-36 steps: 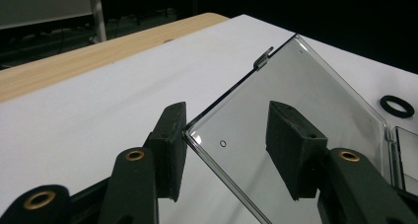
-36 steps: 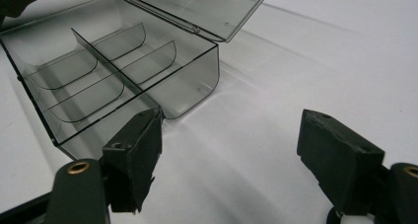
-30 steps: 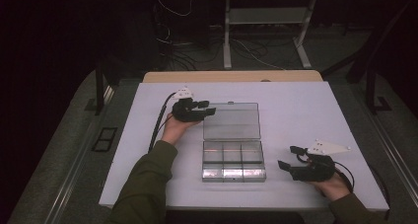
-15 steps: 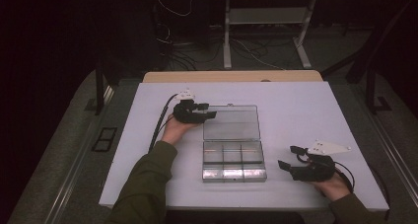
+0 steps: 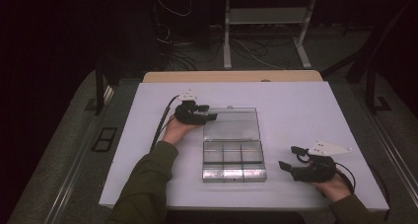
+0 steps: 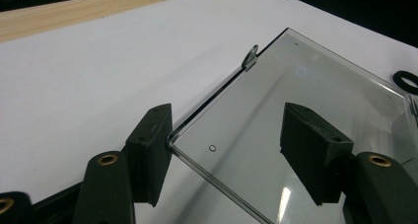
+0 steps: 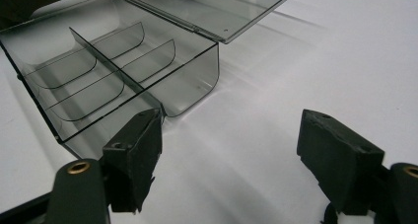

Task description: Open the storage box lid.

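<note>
Clear smoky plastic compartment box (image 5: 234, 160) sits mid-desk, nearer the front edge, its hinged lid (image 5: 231, 125) thrown back flat on the far side. Long axis of the base runs left-right across the desk; lid lies beyond it, hinge line between the two.

Lid's far-left corner is where the left tongs (image 6: 226, 150) are: the corner sits between the jaws, w/ one pad just beside the lid edge, the other standing off over the lid's surface. Jaws have just been opening; corner is still between them but pads don't look pressed on it, so I judge it let go. Small latch tab (image 6: 250, 57) shows on the lid's edge further along.

Right tongs (image 7: 231, 150) are parted, nothing between them, resting low to the right of the box base & near the front edge of the white desk (image 5: 305, 110). Base's near-right corner lies just ahead-left of them.

Left hand is nearer the lid, right hand nearer the base.

Contents: base split into six compartments, 2 rows x 3, all look empty. Lid bare.
</note>
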